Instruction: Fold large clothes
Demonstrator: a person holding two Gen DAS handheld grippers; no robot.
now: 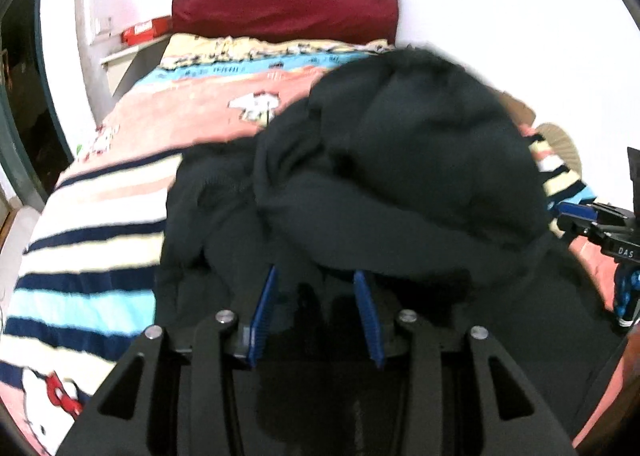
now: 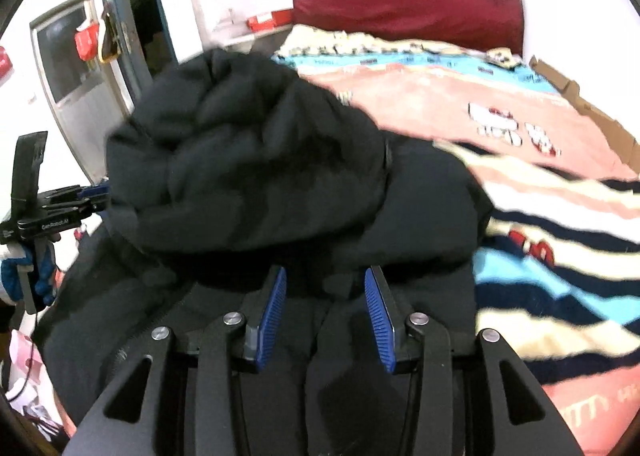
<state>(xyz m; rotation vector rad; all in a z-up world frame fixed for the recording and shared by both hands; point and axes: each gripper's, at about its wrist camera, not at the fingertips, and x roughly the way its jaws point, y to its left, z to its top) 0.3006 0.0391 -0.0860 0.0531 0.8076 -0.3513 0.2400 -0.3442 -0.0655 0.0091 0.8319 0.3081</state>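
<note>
Listing what lies before me, item by item.

Item: black garment (image 1: 400, 160), heavy, hooded or padded by the look of it. It lies heaped on the bed (image 1: 100, 224), straight ahead of both my grippers and just past their tips, with its near hem running under them. A thick bundle of it is thrown over on top of the lower layer. I cannot tell collar from hem in this lump. It seems to run away from me toward the dark red headboard (image 1: 284, 4).

Item: left gripper (image 1: 316, 316). Jaws parted, blue pads (image 1: 266, 308) clear of each other. Dark cloth sits below and between them, but the pads do not press on it; I judge nothing is held.

Item: right gripper (image 2: 326, 308). Same condition: jaws apart, blue pads (image 2: 274, 304) bare, black cloth under them, no grip that I can see.

Item: spacing. The two grippers flank the bundle, left one at its left edge, right one at its right edge. Each sees the other at the rim of its own view. Neither stands clearly nearer to the garment.

Item: bedcover, striped and pink, cartoon print, bare on either side of the garment.

Judgement: the fold looks partly made. A further fold would want both hands to take the near edge together and carry it away from me, over the bundle.
</note>
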